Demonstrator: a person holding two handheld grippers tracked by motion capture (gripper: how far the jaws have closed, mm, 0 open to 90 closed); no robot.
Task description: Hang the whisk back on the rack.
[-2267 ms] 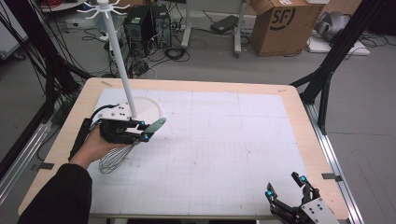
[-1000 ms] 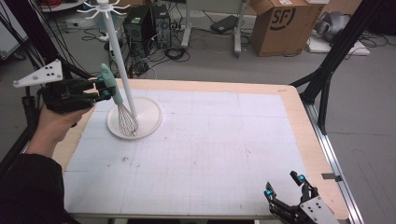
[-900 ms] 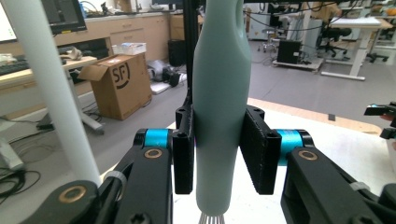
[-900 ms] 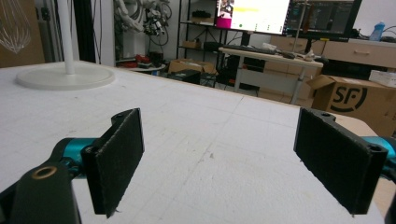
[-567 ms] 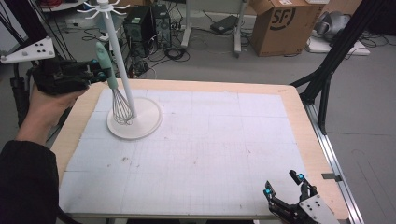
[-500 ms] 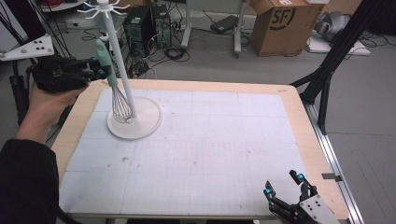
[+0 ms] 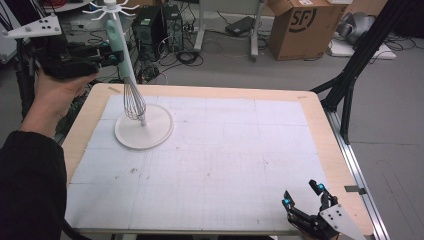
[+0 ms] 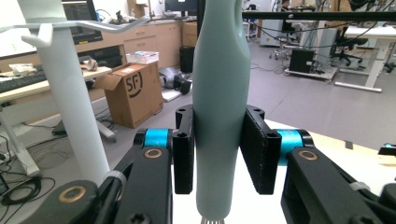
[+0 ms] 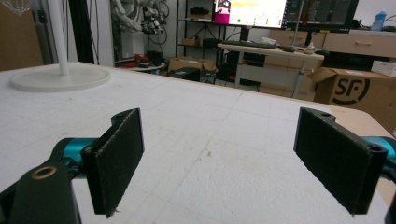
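Beside the stand (image 7: 131, 75), left tool (image 7: 114, 54) clamps upright whisk (image 7: 125, 75), wires down; right tool (image 7: 302, 196) gapes.

One whisk (image 7: 131, 92), one white hook stand (image 7: 144, 131) near the table's (image 7: 320, 145) far left corner, two grippers: one (image 7: 115, 55) off that corner, another (image 7: 302, 196) at the near right corner.
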